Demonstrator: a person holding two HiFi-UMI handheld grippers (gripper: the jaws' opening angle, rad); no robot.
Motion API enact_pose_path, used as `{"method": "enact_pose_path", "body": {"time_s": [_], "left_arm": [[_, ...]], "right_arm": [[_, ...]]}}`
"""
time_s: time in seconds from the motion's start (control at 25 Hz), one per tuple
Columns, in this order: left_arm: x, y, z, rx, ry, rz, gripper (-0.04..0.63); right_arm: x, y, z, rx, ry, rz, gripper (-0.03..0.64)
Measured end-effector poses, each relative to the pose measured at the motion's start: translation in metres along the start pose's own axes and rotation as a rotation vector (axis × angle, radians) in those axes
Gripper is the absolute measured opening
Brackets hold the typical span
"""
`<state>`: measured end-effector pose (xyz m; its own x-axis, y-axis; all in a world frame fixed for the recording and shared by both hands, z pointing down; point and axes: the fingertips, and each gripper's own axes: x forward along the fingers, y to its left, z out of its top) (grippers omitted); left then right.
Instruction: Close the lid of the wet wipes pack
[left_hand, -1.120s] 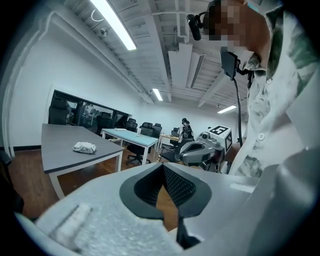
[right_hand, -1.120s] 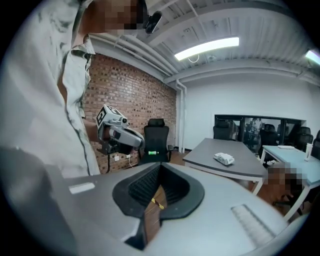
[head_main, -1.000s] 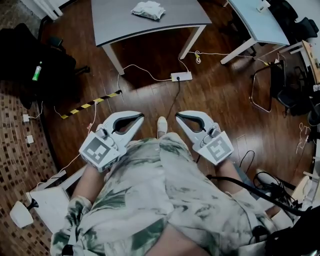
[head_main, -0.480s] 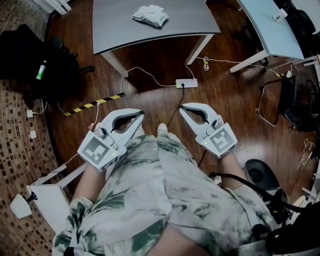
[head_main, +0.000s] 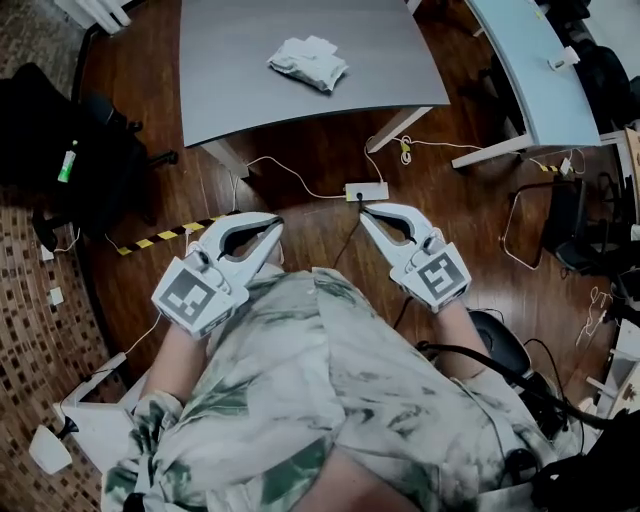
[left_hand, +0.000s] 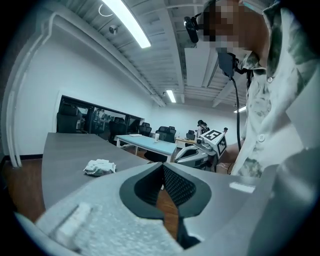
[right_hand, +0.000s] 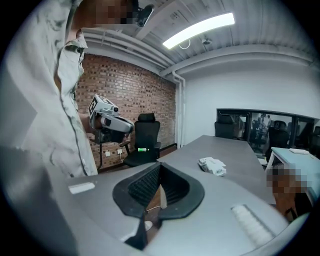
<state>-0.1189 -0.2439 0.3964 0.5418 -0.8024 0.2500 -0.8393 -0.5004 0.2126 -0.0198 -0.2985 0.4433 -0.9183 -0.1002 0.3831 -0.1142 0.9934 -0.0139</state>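
The wet wipes pack (head_main: 308, 63), white and crumpled, lies on the grey table (head_main: 240, 70) well ahead of me. It is too far away to make out its lid. The same pack shows small in the left gripper view (left_hand: 99, 167) and in the right gripper view (right_hand: 212, 165). My left gripper (head_main: 275, 225) and right gripper (head_main: 365, 212) are held low in front of the person's patterned shirt, over the wooden floor, short of the table. Both are shut with nothing between the jaws, as their own views confirm for the left gripper (left_hand: 162, 167) and the right gripper (right_hand: 160, 167).
A white power strip (head_main: 366, 190) with cables lies on the floor between the grippers and the table. A black office chair (head_main: 85, 140) with a green bottle (head_main: 69, 160) stands at the left. A light blue table (head_main: 530, 70) is at the right. Yellow-black tape (head_main: 165, 238) marks the floor.
The table and the pack have slid lower in the head view, so they are nearer. Both grippers stay shut in front of the body, a little higher in the picture.
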Motion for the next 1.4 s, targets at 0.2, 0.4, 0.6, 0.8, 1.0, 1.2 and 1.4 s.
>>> {"method": "enact_pose_path", "body": {"time_s": [0.2, 0.4, 0.6, 0.8, 1.0, 1.2, 1.4], "left_arm": [[0.004, 0.062, 0.022, 0.012, -0.016, -0.036, 0.003], [-0.006, 0.105, 0.028, 0.009, -0.009, -0.065, 0.003], [-0.009, 0.144, 0.037, -0.042, -0.017, -0.021, 0.002], [0.000, 0.174, 0.041, -0.046, -0.023, 0.055, 0.002], [0.014, 0.198, 0.059, -0.049, -0.057, 0.135, 0.002], [0.040, 0.220, 0.076, -0.043, -0.038, 0.211, 0.002], [0.069, 0.237, 0.088, -0.040, -0.033, 0.252, 0.003]], "right_arm": [[0.048, -0.051, 0.016, -0.009, 0.046, -0.050, 0.008], [0.092, -0.091, 0.024, -0.040, 0.035, -0.087, 0.008], [0.125, -0.121, 0.031, -0.021, 0.055, -0.084, 0.008], [0.157, -0.174, 0.020, -0.054, 0.092, -0.059, 0.008], [0.191, -0.250, 0.004, -0.076, 0.134, -0.033, 0.006], [0.232, -0.318, -0.023, -0.128, 0.190, 0.029, 0.008], [0.270, -0.379, -0.066, -0.128, 0.276, 0.074, 0.006]]}}
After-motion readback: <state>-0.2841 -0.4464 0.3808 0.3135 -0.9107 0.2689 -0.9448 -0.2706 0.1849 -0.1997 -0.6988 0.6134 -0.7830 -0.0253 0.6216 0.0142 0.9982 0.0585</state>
